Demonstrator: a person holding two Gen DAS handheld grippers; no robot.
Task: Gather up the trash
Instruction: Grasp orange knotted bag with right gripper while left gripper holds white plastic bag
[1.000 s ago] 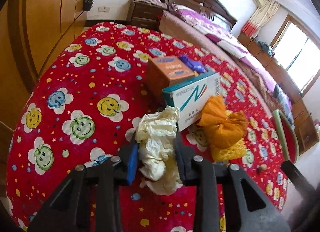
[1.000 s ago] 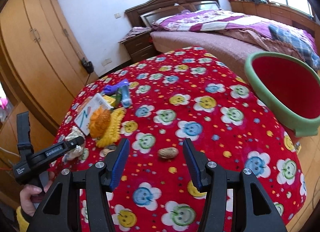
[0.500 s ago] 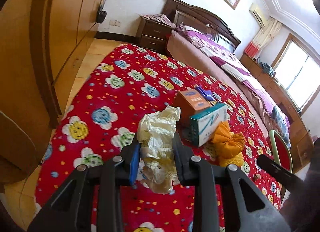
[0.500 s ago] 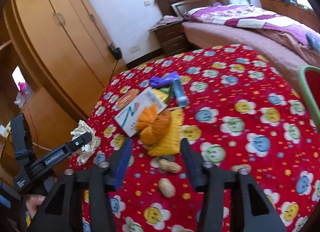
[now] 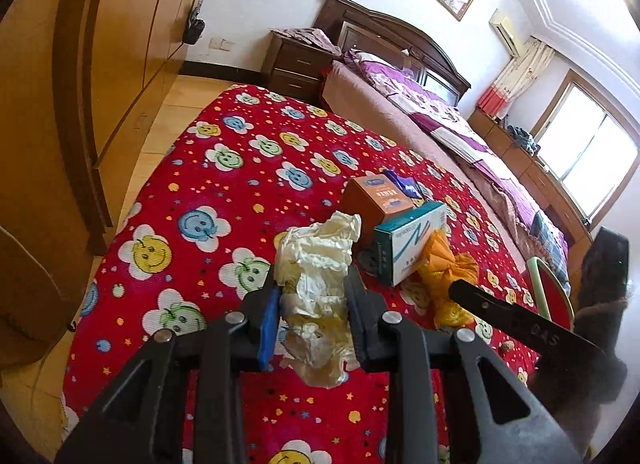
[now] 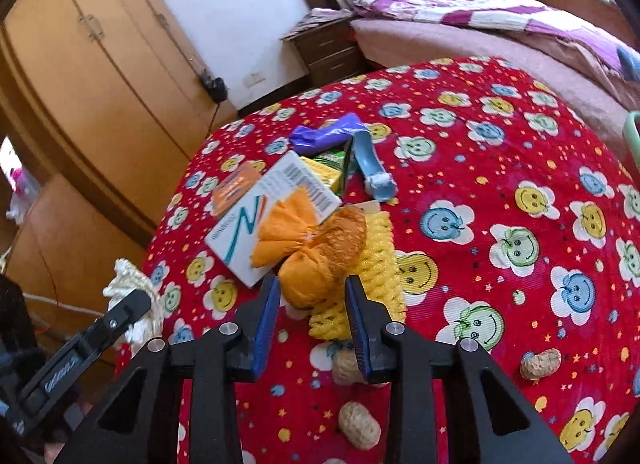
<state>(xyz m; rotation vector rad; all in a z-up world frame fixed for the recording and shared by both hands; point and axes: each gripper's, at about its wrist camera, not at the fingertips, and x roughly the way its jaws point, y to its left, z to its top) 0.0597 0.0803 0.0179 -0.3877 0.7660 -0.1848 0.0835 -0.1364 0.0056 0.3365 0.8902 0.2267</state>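
Right wrist view: the orange paper bundle (image 6: 316, 248) is framed just ahead of the open, empty right hand-held gripper (image 6: 312, 318), on the table (image 6: 500, 151). Crumpled paper (image 5: 316, 284) is clamped by the left hand-held gripper (image 5: 312, 318), beside that bundle.

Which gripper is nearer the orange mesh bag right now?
Right. The right gripper has its open fingers on either side of the orange mesh bag. The left gripper is off to the side, shut on the crumpled tissue wad.
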